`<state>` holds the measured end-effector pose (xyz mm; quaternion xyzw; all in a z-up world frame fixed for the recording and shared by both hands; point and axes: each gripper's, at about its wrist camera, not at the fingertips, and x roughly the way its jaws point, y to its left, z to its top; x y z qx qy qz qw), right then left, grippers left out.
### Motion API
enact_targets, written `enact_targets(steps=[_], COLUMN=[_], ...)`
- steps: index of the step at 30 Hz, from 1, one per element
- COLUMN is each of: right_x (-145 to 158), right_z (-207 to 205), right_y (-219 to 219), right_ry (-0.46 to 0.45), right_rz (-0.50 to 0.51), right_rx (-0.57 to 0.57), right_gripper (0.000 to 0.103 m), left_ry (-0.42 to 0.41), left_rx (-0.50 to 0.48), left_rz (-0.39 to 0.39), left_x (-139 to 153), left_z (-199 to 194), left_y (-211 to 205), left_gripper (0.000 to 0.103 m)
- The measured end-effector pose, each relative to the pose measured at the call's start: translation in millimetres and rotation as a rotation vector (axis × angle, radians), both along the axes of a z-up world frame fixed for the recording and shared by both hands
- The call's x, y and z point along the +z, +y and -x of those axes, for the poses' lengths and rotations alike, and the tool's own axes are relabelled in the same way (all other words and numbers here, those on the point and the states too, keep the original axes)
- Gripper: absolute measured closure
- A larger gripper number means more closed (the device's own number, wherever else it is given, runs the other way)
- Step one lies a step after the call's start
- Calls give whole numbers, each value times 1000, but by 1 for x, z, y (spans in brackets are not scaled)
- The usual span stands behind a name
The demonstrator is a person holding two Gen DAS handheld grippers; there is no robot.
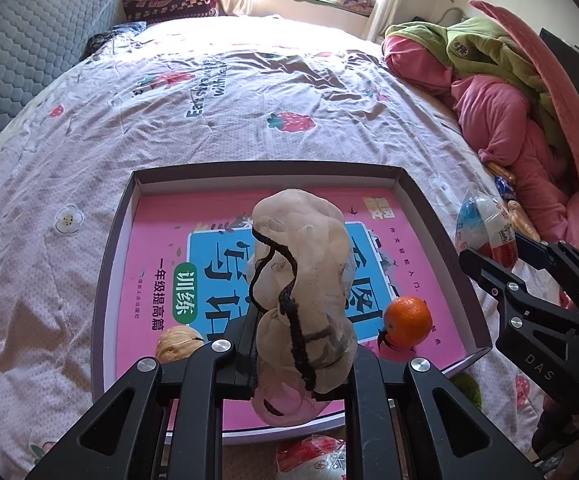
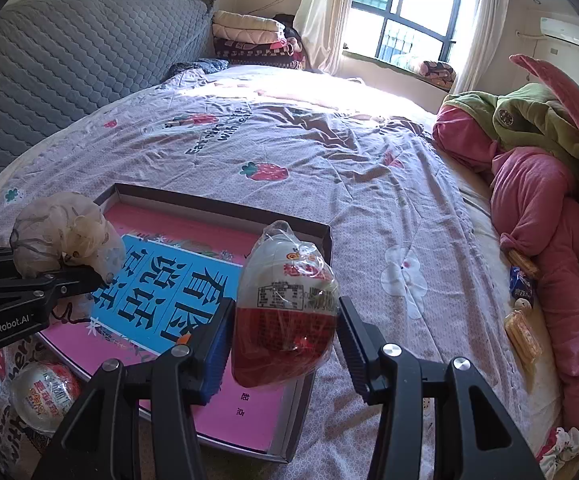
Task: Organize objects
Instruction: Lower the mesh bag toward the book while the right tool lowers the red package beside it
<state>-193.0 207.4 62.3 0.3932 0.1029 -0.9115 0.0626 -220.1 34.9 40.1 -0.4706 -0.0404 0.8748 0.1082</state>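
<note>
Left gripper (image 1: 301,360): clenched on a beige mesh pouch (image 1: 303,280) with black cord, held above the near part of the box tray (image 1: 107,264).
Right gripper (image 2: 285,344): grasping a wrapped egg-shaped toy (image 2: 285,312), red below and clear above, raised over the tray's right near corner.
Near, outside the tray: a second wrapped egg toy (image 2: 43,394) on the bedspread (image 1: 249,100).
Tray contents: pink workbook (image 1: 153,248) lining the bottom; walnut (image 1: 177,346) near left; tangerine (image 1: 407,320) near right.
Far right: pink and green bedding heap (image 2: 537,184), snack packets (image 2: 523,284) beside it.
</note>
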Motion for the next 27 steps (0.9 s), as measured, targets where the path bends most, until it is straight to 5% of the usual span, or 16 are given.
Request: enact_targets(steps=[27], right_x=[-36], right_z=[19], right_y=[-6], right_ry=[-98], right_rz=[-55], right_rx=[-4], right_gripper=[53], left_ry=[-74], left_rx=[-20], left_rz=[48], left_x=[-28], left_z=[12], left_y=[12], left_gripper=[85])
